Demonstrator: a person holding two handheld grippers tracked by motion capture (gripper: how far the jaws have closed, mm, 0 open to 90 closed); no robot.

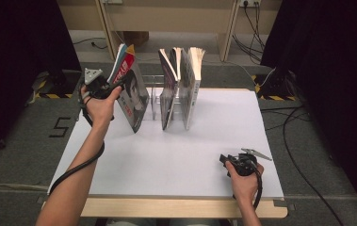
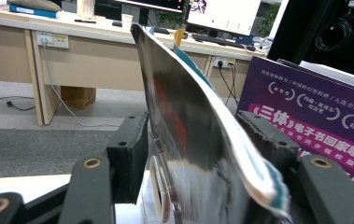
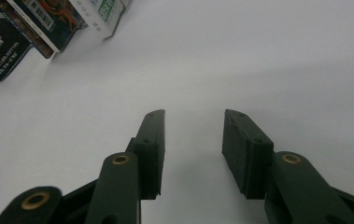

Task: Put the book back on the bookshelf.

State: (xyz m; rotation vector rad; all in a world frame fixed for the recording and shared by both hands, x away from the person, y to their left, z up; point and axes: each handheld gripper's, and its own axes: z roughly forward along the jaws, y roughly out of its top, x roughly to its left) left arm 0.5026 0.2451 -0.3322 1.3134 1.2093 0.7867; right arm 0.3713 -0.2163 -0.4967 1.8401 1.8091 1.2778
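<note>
Fingers (image 2: 128,154) of my left gripper (image 1: 112,87) stand apart around the magazine (image 1: 131,94), its top edge running between them, pads not pressing. It leans upright in the clear rack (image 1: 155,96). My right gripper (image 1: 225,161) rests open on the table (image 1: 190,160), well apart.

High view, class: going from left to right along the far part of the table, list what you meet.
Left hand-held gripper → leaning magazine → clear rack → dark-covered book → pale thick book.

Bright overhead light — dark edges, blurred close-ups.
</note>
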